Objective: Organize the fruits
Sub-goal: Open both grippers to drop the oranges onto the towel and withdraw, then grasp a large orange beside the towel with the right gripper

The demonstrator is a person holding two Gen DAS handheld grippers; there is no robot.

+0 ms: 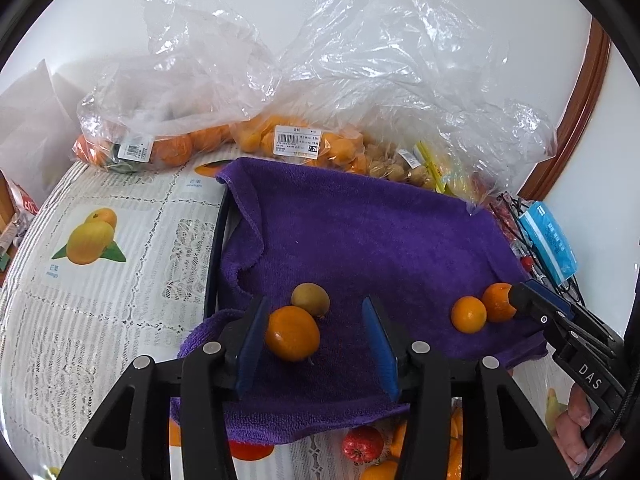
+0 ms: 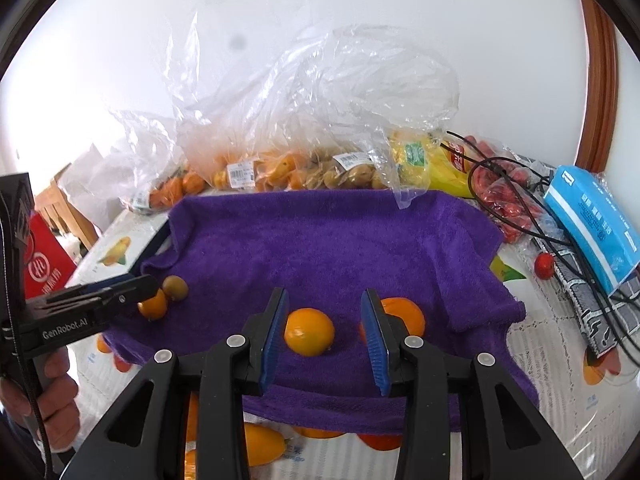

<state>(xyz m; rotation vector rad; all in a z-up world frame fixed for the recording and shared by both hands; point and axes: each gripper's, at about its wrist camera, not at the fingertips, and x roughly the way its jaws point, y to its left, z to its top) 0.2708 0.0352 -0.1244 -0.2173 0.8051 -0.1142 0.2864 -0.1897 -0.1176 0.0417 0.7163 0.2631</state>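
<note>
Both your grippers are down over the purple towel, jaws wide open, nothing gripped. Your left gripper straddles an orange fruit, which sits against the left pad with a small brown fruit touching it behind. Your right gripper frames a second orange fruit, with a third orange fruit just outside its right finger. Looks like the pick-up step: close gently, one fruit each. Watch those close neighbours, and the plastic bags of fruit crowding the towel's far edge
</note>
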